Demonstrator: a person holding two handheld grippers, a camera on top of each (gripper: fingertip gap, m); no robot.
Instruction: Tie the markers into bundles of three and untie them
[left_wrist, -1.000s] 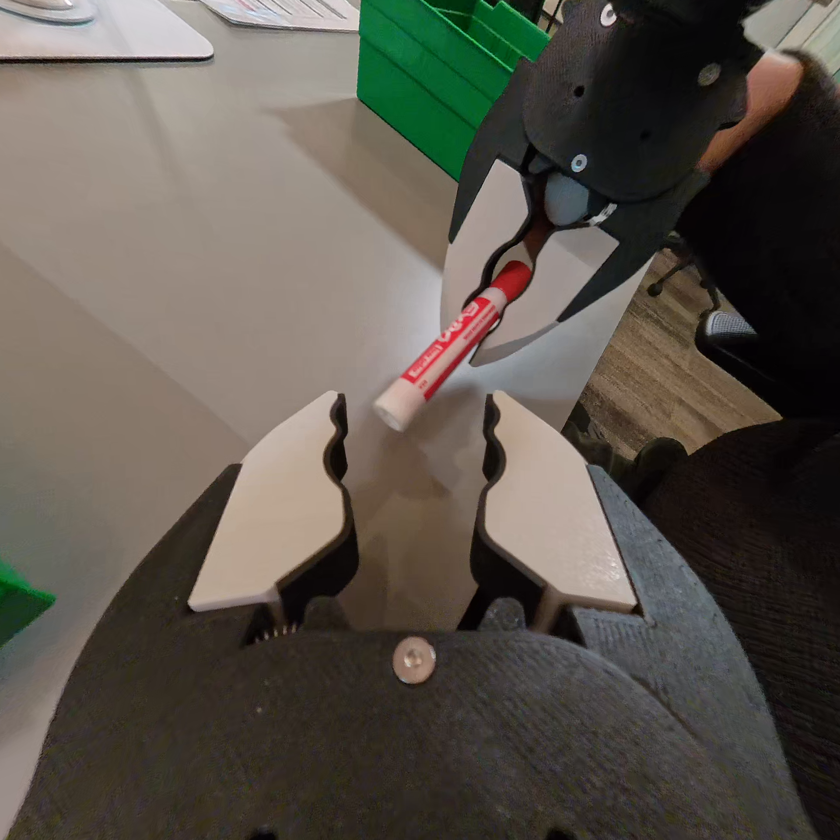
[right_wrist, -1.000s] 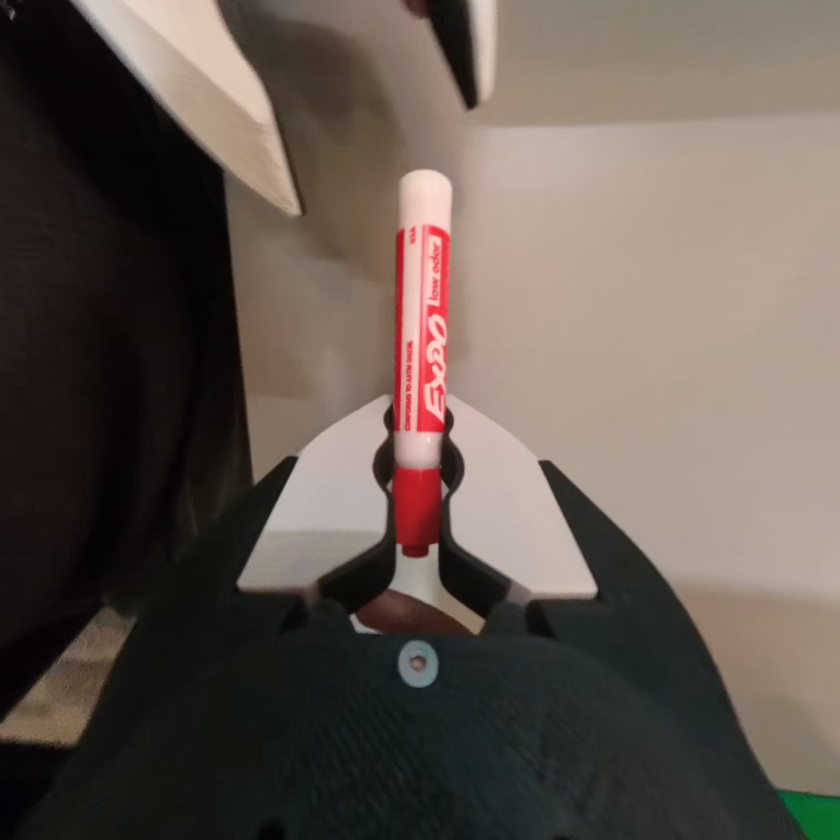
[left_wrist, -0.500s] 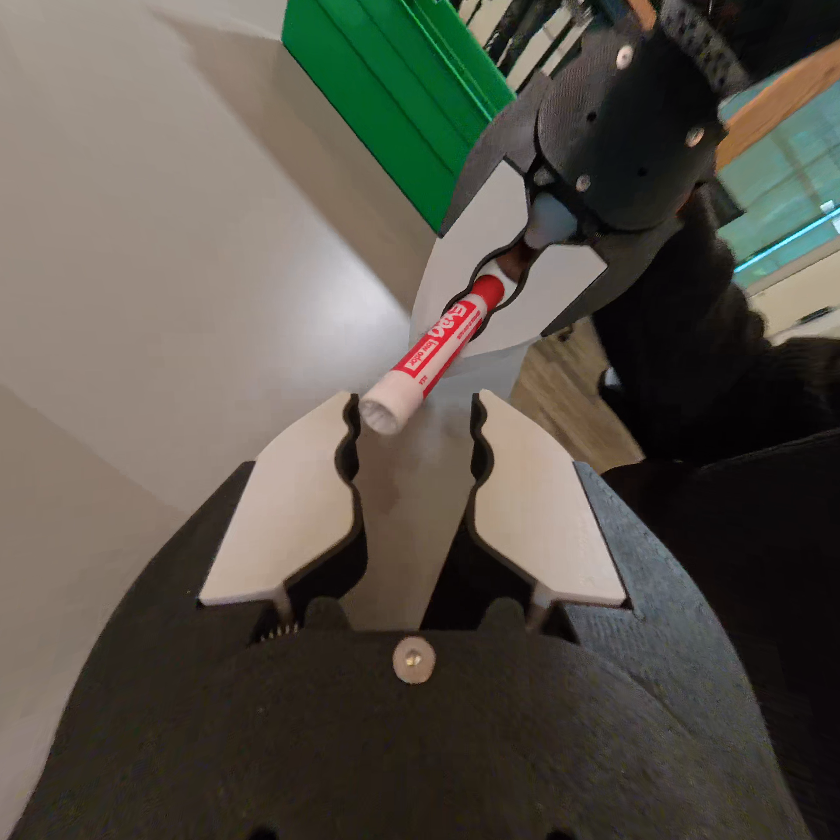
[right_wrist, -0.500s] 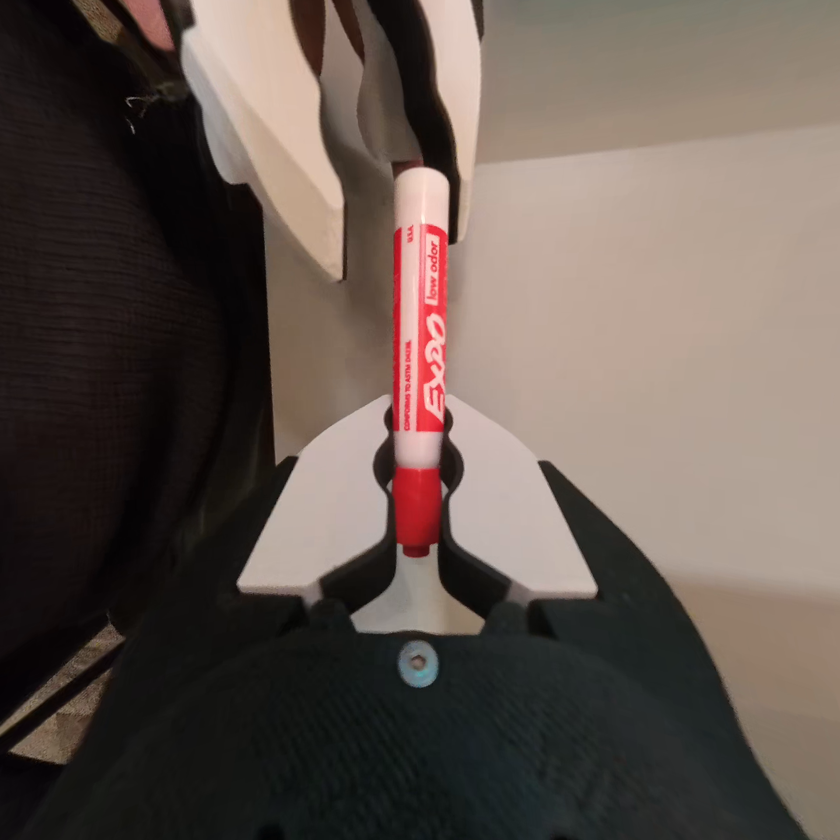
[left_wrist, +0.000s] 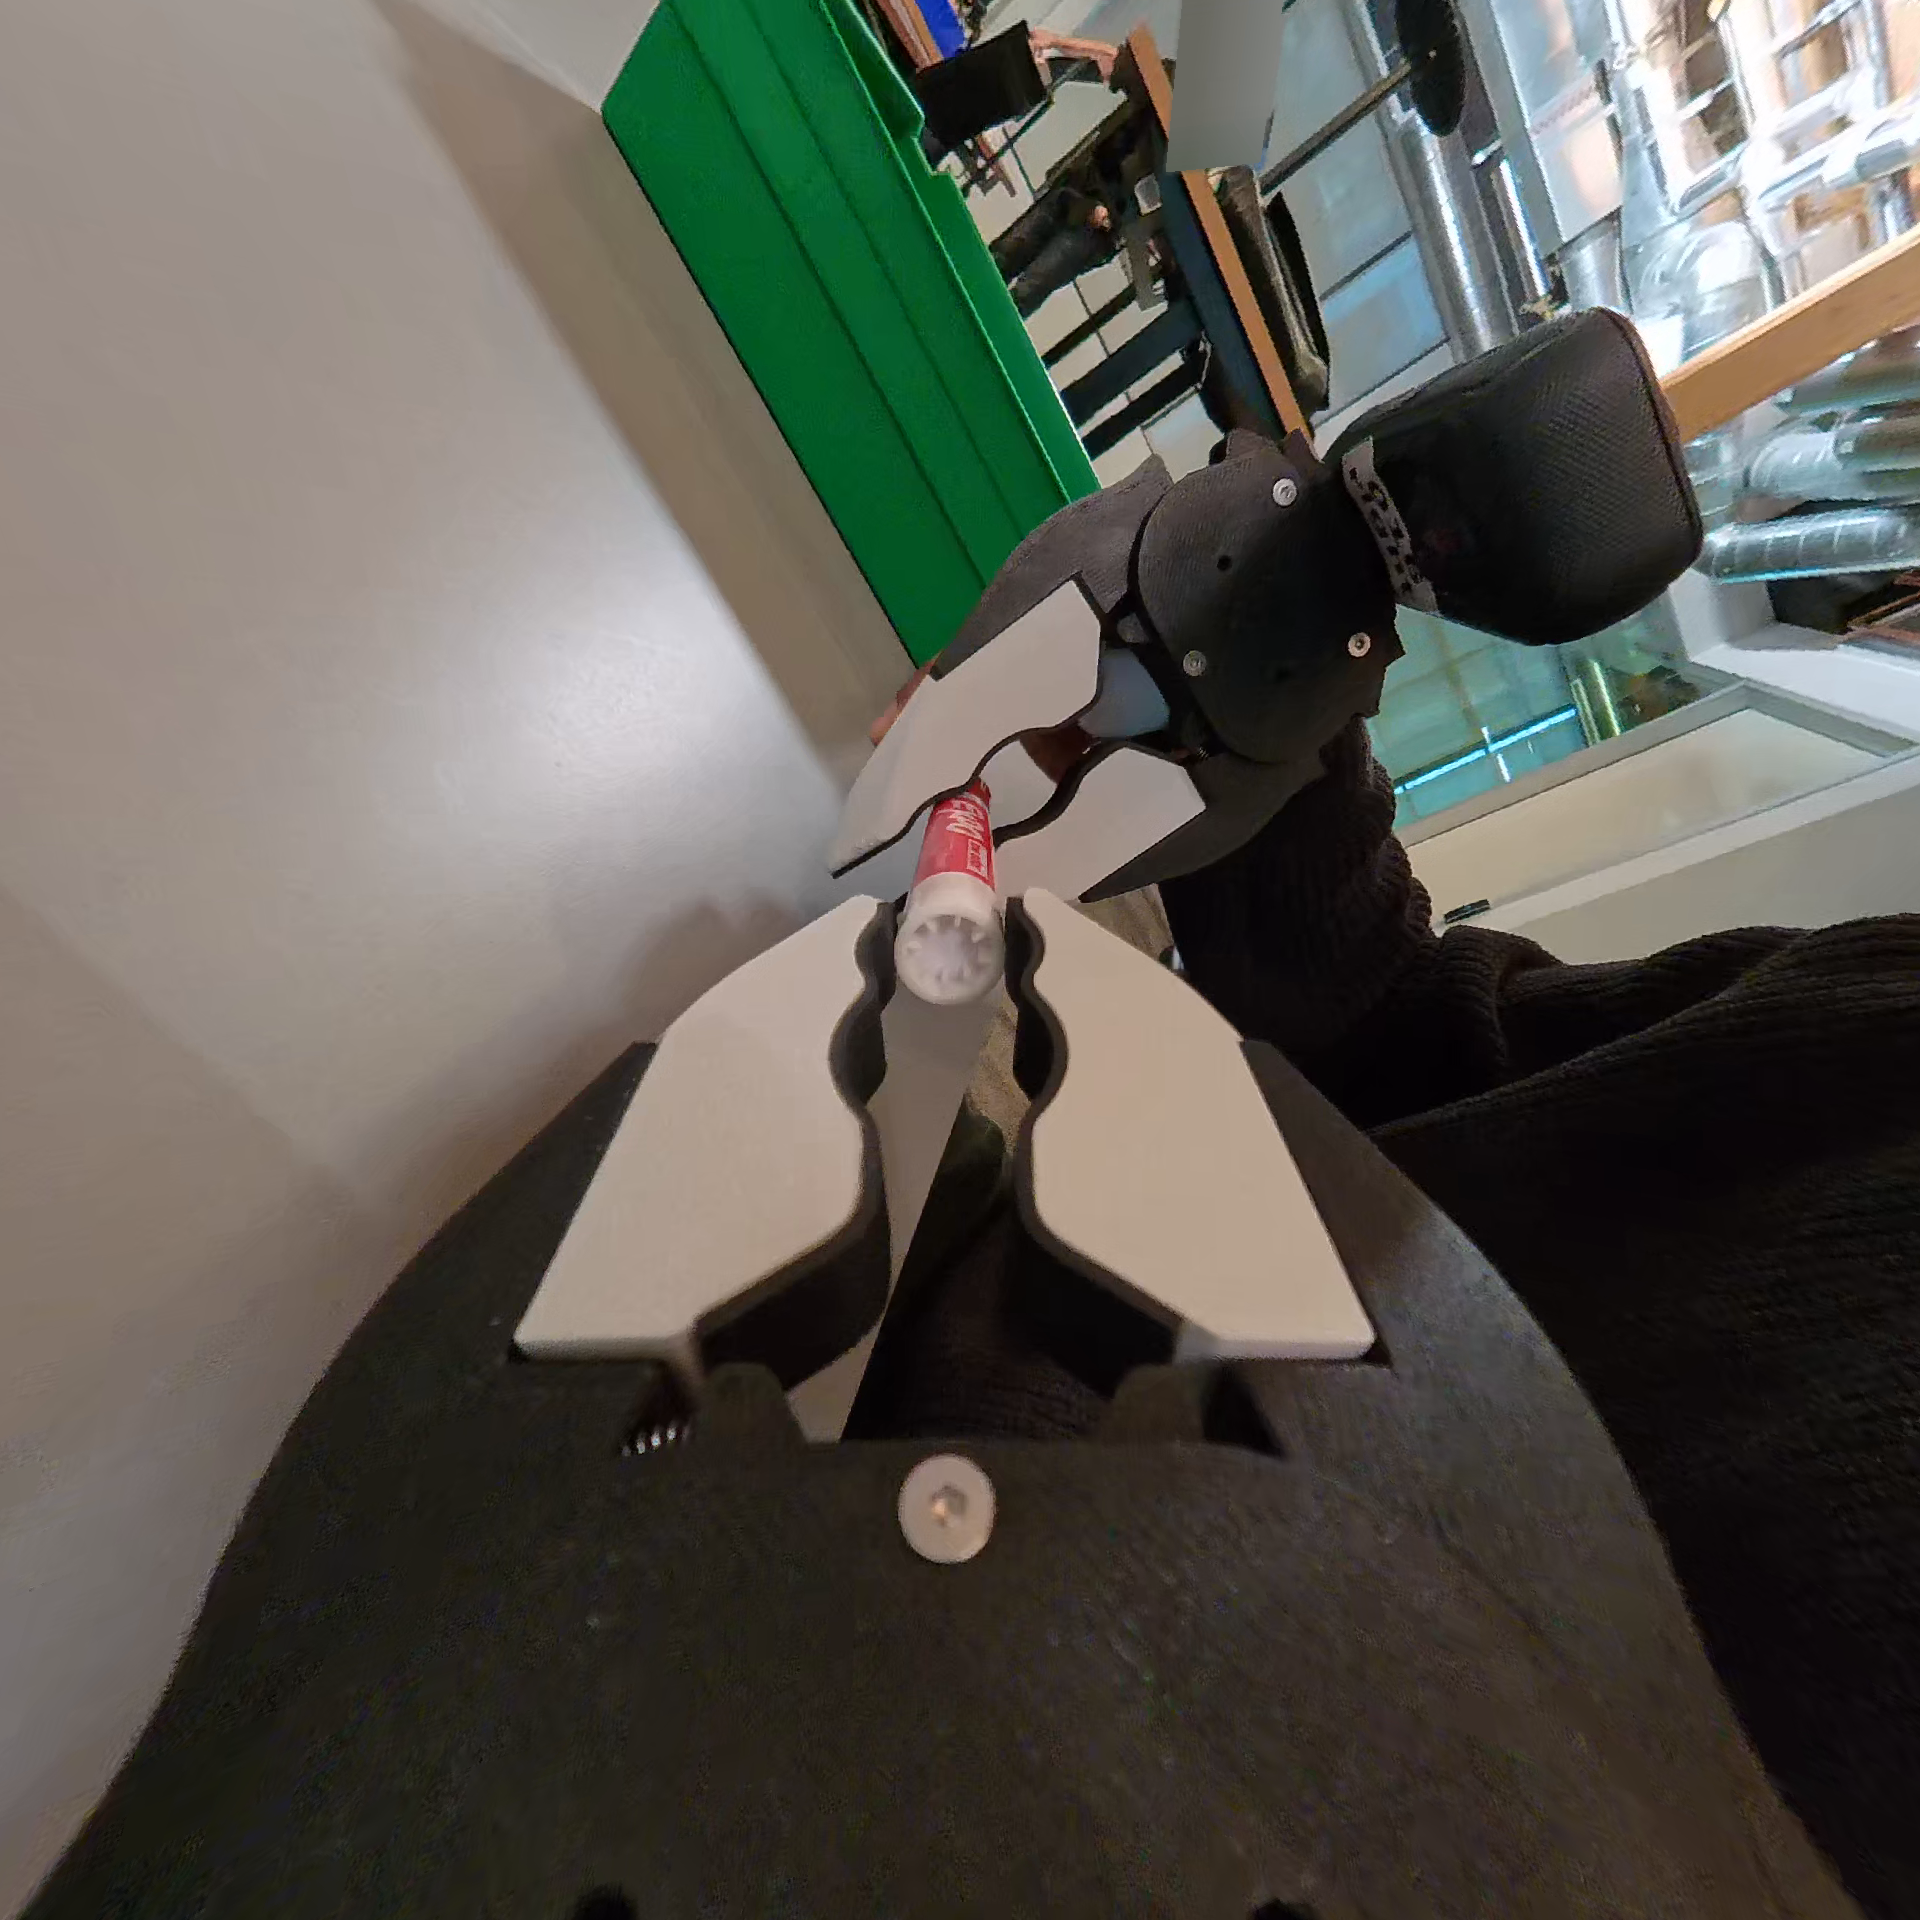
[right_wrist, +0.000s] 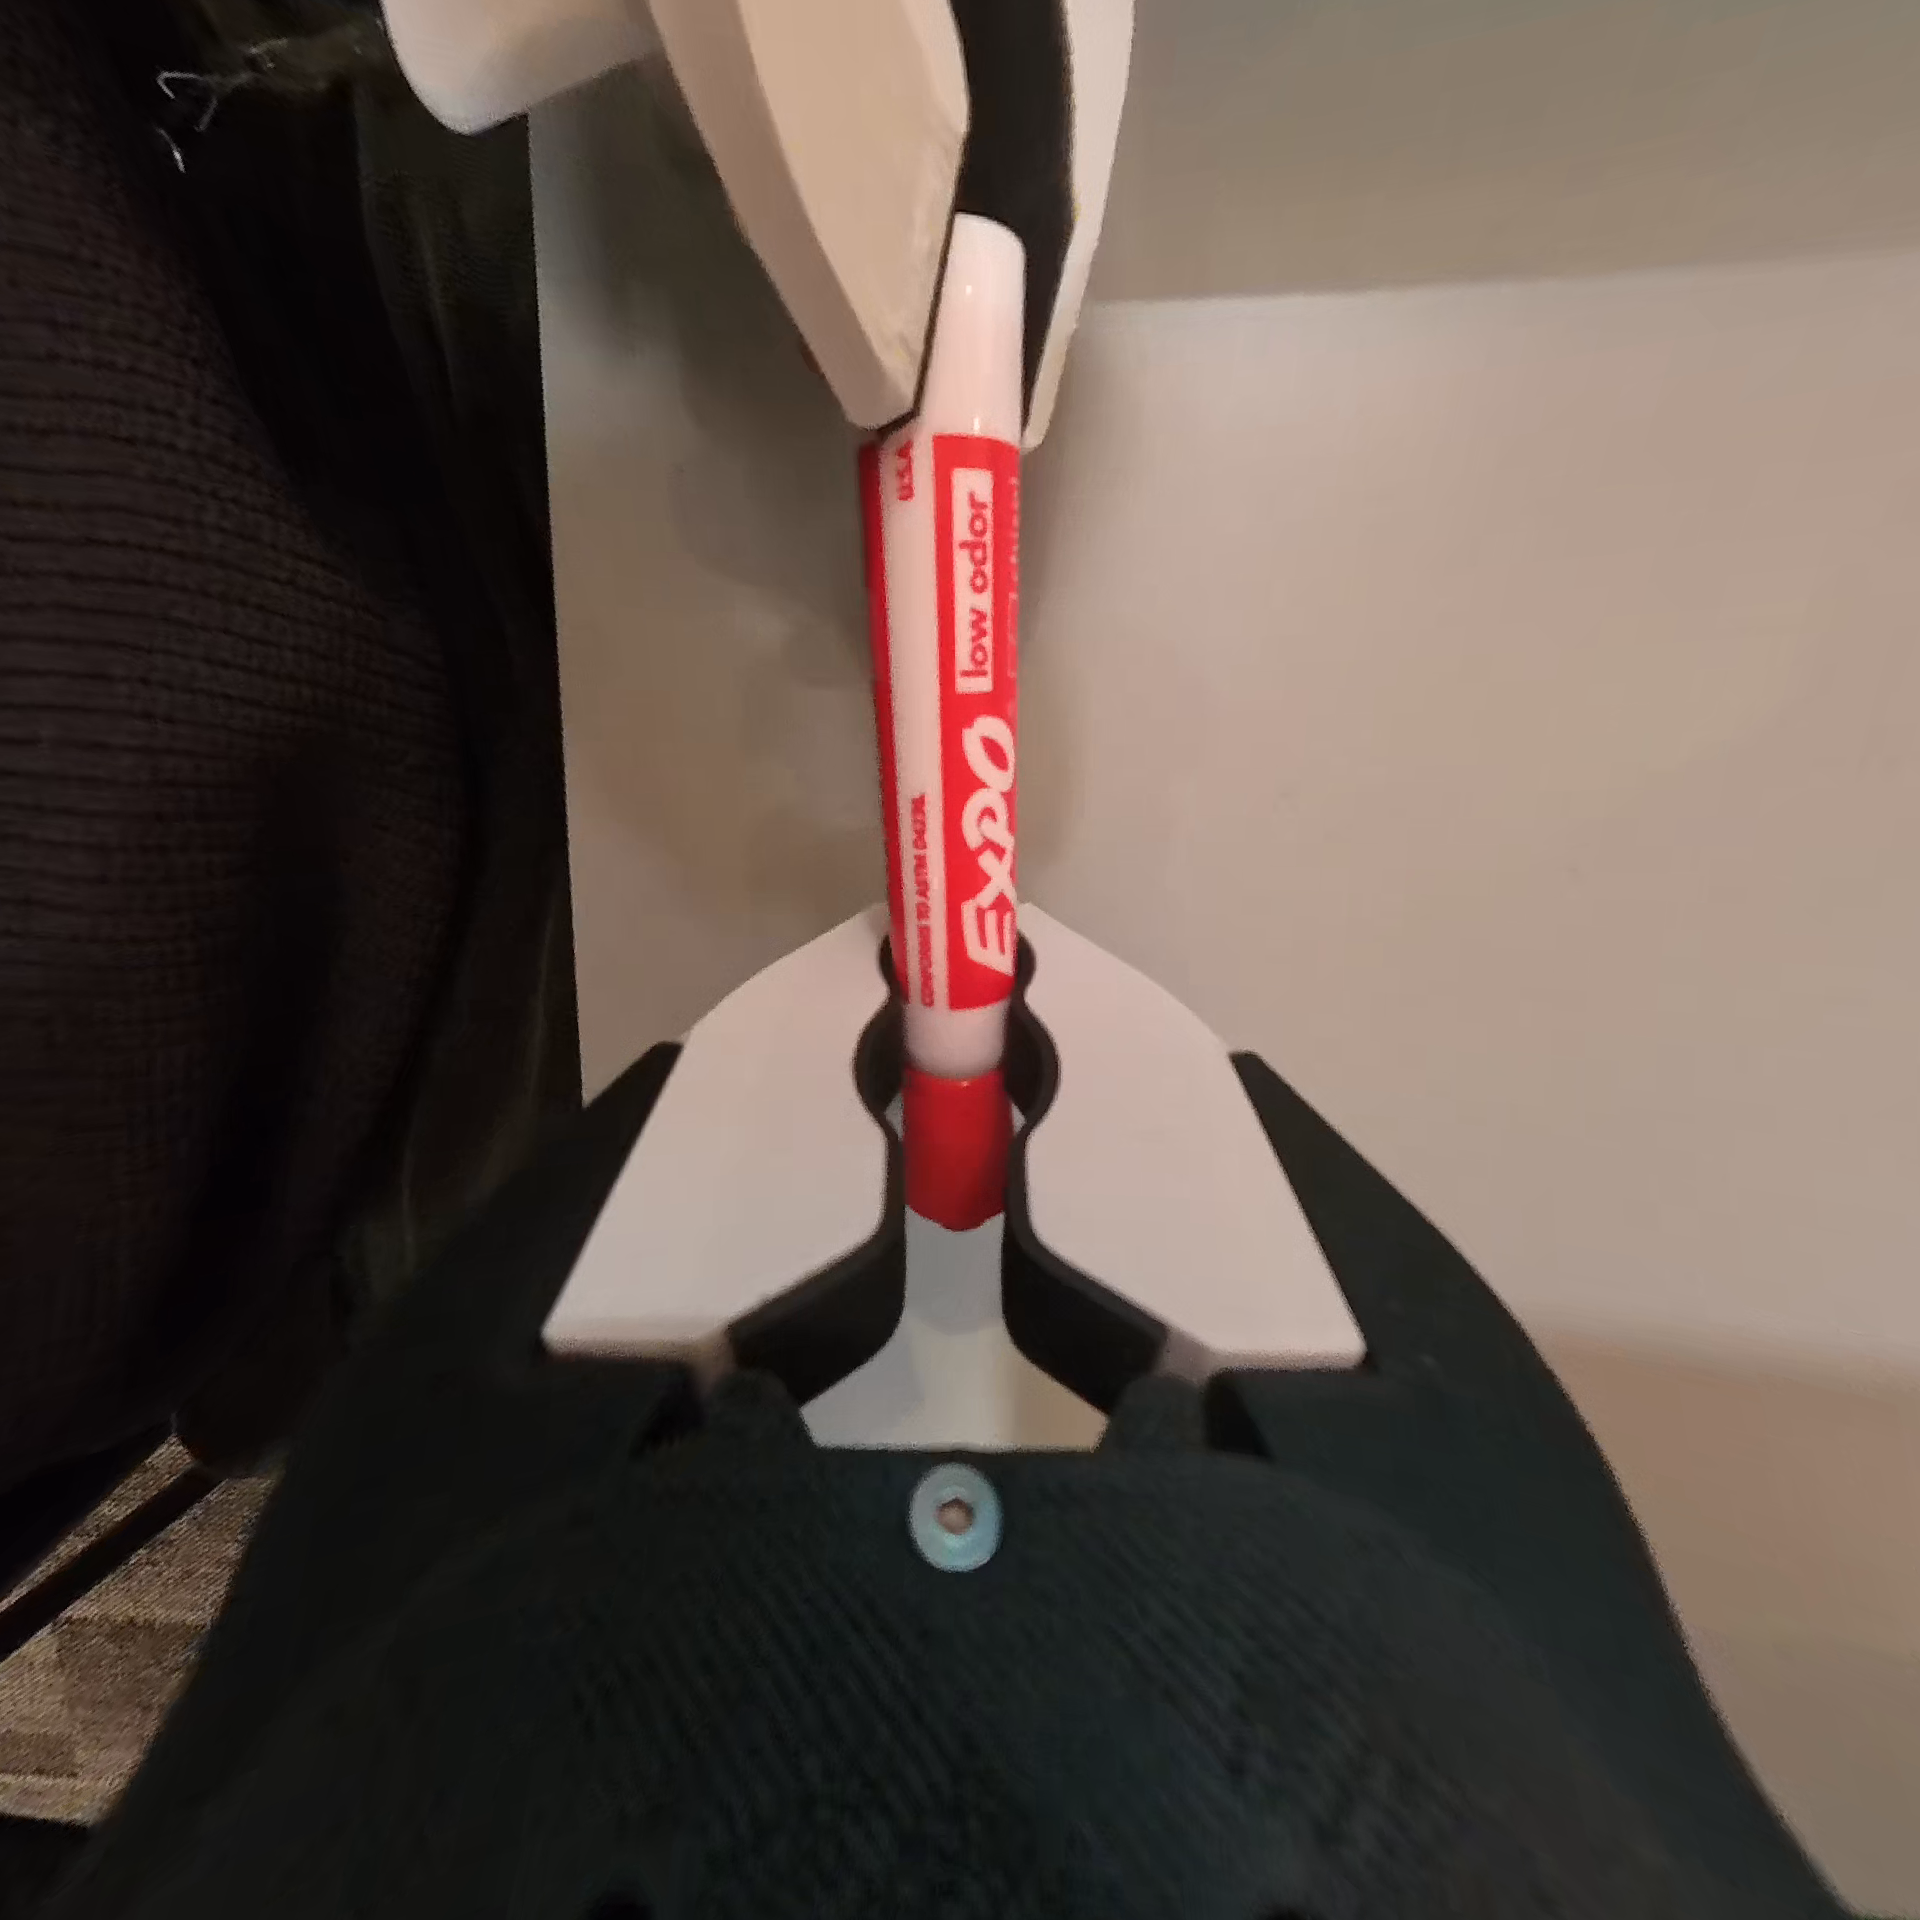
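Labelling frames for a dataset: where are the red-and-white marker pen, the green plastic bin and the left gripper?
Red-and-white marker pen (right_wrist: 945, 707): right wrist view, barrel.
Green plastic bin (left_wrist: 831, 281): left wrist view, side wall.
Left gripper (left_wrist: 948, 930): left wrist view, between fingertips.

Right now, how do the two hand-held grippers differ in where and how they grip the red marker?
The right hand-held gripper is shut on the red marker at its red-cap end; the left hand-held gripper takes the white butt end between its fingertips. The right one seats the marker in its inner notches, while the left one has only its tips around it, whether clamped is unclear. Both share white pads and black bodies.
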